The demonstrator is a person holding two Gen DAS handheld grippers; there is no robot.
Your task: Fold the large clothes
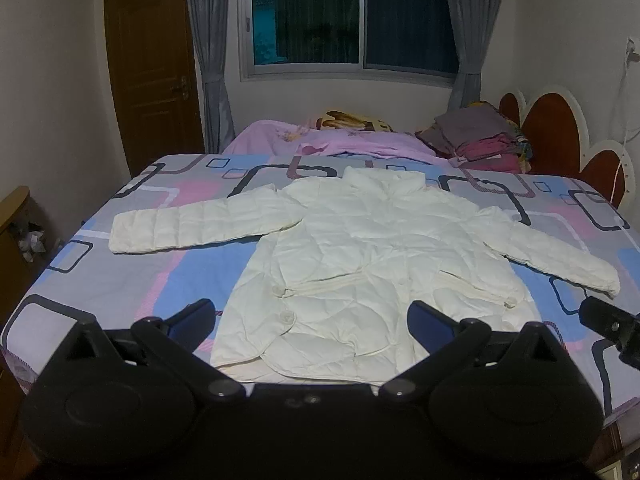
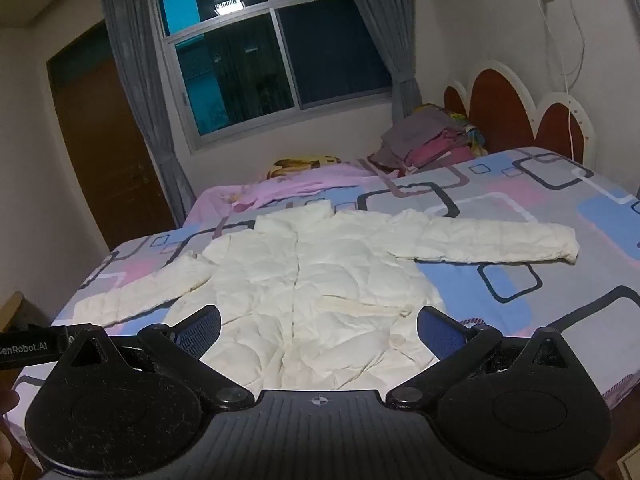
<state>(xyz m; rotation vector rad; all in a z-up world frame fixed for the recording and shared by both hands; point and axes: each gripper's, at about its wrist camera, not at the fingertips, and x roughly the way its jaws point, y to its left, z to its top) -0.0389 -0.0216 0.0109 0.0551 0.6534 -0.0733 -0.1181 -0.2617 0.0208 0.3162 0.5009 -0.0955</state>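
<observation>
Cream quilted puffer jacket [image 1: 360, 256] flat on patterned bed [image 1: 120, 280], sleeves out; hem btwn both grippers' released fingers, L [image 1: 312, 320] & R [image 2: 320, 330], untouched.

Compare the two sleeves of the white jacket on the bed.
In the left wrist view, the left sleeve stretches almost straight out sideways, while the right sleeve slants down toward the near edge of the bed. The left sleeve's cuff lies level with the chest; the right sleeve's cuff ends nearer the hem. Both are white, quilted, flat on the bedspread and untouched by either gripper.
</observation>
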